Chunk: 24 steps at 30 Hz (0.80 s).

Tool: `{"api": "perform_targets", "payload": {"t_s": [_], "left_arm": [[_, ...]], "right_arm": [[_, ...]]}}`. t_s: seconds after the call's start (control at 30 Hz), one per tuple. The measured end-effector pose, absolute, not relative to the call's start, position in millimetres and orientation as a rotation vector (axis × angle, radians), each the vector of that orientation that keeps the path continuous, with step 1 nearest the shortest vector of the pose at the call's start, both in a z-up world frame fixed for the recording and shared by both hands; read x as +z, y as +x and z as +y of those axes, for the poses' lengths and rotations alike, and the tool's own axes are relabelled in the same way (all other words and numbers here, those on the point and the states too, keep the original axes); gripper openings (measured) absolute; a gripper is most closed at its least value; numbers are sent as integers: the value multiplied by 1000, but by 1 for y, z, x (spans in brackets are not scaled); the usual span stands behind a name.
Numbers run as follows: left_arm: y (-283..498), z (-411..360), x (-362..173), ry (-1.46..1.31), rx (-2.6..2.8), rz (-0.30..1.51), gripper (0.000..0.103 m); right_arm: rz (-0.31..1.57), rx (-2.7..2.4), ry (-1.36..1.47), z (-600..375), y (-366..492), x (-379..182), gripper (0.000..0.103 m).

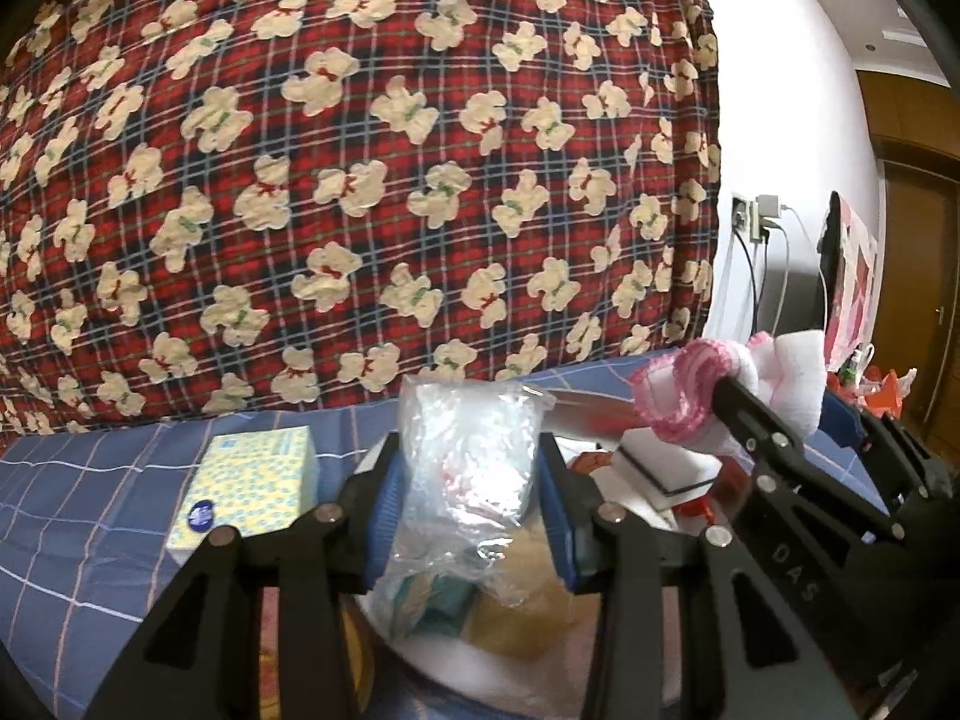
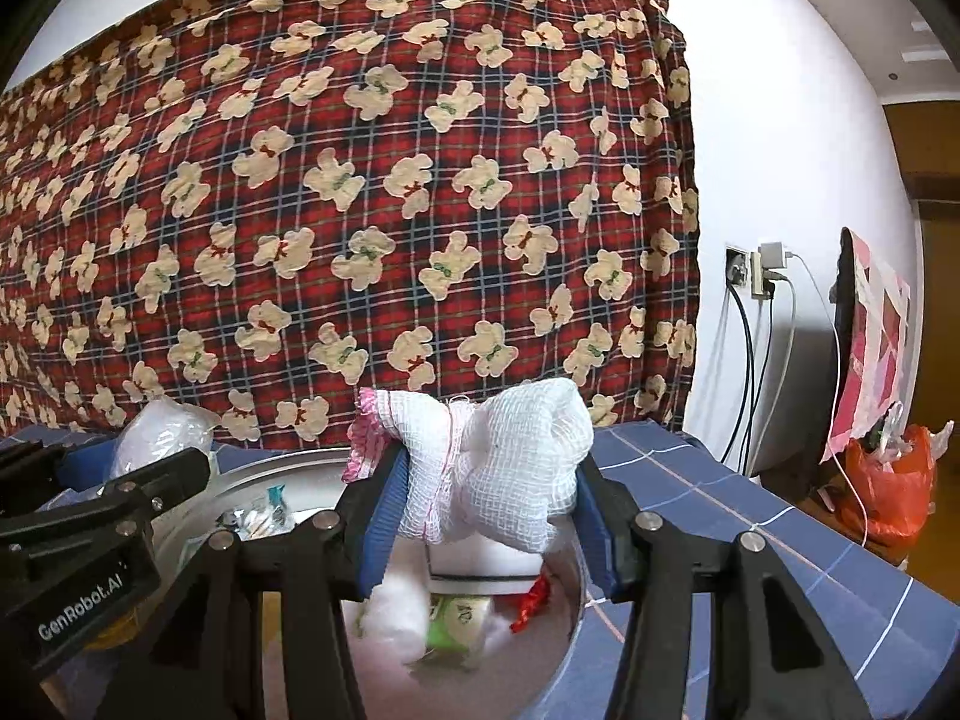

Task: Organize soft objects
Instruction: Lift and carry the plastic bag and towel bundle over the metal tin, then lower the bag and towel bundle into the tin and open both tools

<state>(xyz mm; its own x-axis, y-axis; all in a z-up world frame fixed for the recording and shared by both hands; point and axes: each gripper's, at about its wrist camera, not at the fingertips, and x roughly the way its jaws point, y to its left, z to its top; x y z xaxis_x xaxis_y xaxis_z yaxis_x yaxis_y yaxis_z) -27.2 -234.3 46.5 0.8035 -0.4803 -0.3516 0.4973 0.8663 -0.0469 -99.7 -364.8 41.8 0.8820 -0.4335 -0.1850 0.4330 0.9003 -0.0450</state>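
Two grips, both partly closed on something soft: my left gripper [image 1: 468, 516] pinches a clear crinkled plastic bag [image 1: 468, 462] between its blue pads, and my right gripper [image 2: 480, 516] squeezes a white mesh cloth bundle [image 2: 498, 468] (pink frill along one edge). Both hang over a round metal basin [image 2: 570, 612] of assorted small items. Farther left, a yellow tissue box [image 1: 252, 492] lies on the blue checked bedsheet [image 1: 78, 516], with the red teddy-bear plaid cloth [image 1: 360, 168] behind.
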Motion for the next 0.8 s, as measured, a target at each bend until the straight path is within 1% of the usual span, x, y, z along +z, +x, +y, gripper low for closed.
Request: {"api": "perform_targets", "payload": {"t_s": [0.37,0.8], "left_arm": [[-20,-256,43,52,-550,391,41],[2,-272,47,32,-564,463,41]], "right_arm": [[205,-469,33,-387,-95,44,55],[309,-451,77,-415,-67,48,55]]}}
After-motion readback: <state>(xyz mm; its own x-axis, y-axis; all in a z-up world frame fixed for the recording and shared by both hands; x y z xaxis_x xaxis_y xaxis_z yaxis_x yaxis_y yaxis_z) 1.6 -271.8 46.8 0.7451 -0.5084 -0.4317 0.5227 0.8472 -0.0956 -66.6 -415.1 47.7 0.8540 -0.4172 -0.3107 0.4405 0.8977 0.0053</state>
